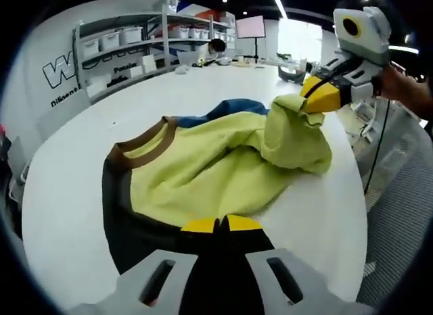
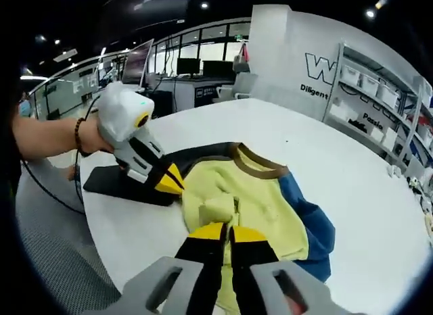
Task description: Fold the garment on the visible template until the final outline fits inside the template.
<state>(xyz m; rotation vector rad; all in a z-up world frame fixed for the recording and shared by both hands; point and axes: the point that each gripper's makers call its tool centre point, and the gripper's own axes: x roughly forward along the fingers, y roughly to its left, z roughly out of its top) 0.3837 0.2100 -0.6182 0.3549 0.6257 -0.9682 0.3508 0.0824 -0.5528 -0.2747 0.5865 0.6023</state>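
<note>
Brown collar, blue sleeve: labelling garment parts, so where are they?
brown collar point(image 1: 143, 144), left gripper view, on the ribbed neckband's front curve.
blue sleeve point(image 2: 312, 228), right gripper view, on the sleeve's middle.

— What's the garment like?
— A yellow-green sweatshirt point(image 1: 216, 170) with a brown ribbed collar and a blue sleeve, lying crumpled on the white table, its collar toward the far side in the right gripper view.
— And the template?
— A flat black template point(image 1: 125, 220) under the sweatshirt's collar side, jutting out beyond it. One yellow-green corner is lifted and bunched.
</note>
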